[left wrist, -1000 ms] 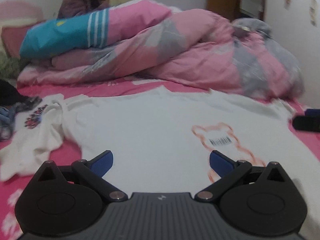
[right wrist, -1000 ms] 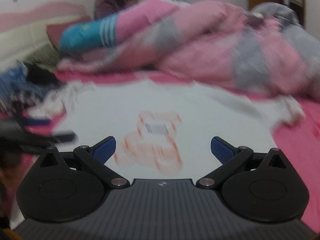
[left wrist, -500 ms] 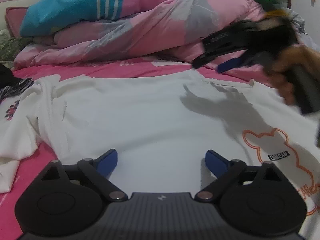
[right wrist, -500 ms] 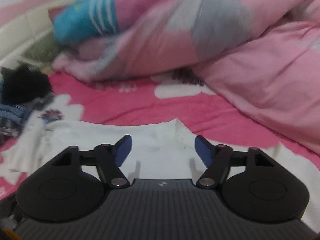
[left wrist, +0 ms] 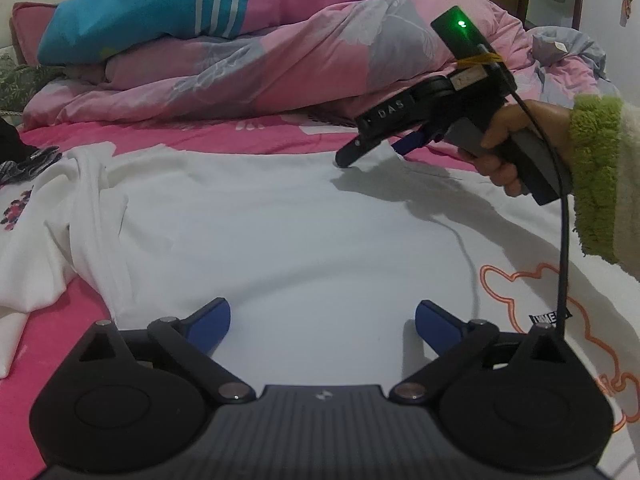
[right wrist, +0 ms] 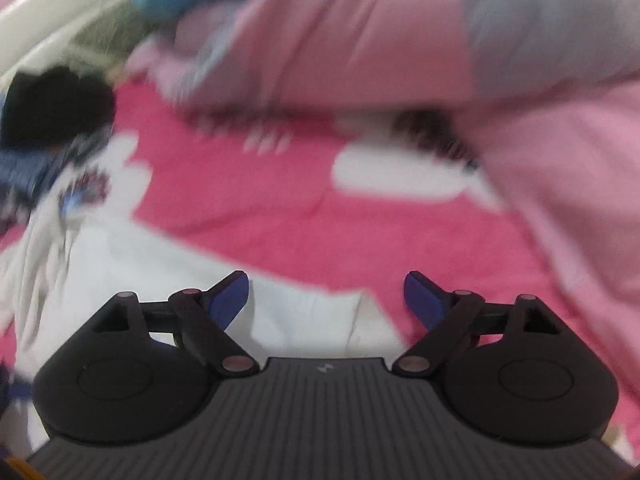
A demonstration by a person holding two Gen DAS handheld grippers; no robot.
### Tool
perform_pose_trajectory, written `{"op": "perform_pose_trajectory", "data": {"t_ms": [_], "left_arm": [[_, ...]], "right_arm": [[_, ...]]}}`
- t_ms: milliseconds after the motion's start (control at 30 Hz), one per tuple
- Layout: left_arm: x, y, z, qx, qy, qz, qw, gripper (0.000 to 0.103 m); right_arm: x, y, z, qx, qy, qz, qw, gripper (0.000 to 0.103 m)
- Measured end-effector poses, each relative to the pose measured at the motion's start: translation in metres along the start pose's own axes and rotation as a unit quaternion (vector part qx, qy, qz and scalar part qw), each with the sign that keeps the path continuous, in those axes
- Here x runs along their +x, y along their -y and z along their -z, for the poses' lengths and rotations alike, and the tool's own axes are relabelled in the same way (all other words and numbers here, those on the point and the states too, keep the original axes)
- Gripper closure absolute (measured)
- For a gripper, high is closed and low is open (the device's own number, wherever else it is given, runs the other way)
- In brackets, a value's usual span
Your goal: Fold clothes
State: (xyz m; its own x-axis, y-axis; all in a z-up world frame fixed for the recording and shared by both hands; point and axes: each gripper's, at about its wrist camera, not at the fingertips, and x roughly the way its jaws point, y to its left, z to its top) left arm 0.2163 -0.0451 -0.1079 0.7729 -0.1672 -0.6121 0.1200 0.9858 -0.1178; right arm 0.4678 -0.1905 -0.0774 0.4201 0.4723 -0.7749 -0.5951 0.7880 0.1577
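**Both grippers released over the white T-shirt**

A white T-shirt (left wrist: 280, 232) with an orange bear print lies spread flat on the pink bedsheet (left wrist: 248, 136). The left gripper (left wrist: 322, 320) hovers over its near part, jaws wide and empty. The right gripper (right wrist: 326, 298), its jaws just reopening, reaches the shirt's far edge, pads apart, gripping nothing.

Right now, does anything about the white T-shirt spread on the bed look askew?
Yes: the white T-shirt lies mostly flat, but its left side is bunched into ridges over another crumpled white garment.
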Motion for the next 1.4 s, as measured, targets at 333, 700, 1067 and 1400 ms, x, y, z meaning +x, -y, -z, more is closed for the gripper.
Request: {"op": "perform_pose_trajectory", "data": {"t_ms": [333,700,1067,1400], "left_arm": [[0.002,0.001,0.001,0.006,0.000,-0.006,1.0000,0.003],[0.002,0.001,0.000,0.010,0.000,-0.009,0.9999,0.003],[0.001,0.002,0.000,0.007,0.001,-0.007,1.0000,0.003],[0.002,0.000,0.000,0.005,0.001,-0.006,1.0000,0.003]], "right_arm": [[-0.032,-0.024,0.012,-0.086,0.048,0.026,0.995,0.093],[0.001,0.000,0.017,-0.016,0.093,0.054,0.994,0.085],[-0.033,-0.025,0.003,-0.006,0.089,-0.039,0.995,0.078],[-0.070,0.011,0.006,0.103,0.138,0.114,0.979,0.081]]}}
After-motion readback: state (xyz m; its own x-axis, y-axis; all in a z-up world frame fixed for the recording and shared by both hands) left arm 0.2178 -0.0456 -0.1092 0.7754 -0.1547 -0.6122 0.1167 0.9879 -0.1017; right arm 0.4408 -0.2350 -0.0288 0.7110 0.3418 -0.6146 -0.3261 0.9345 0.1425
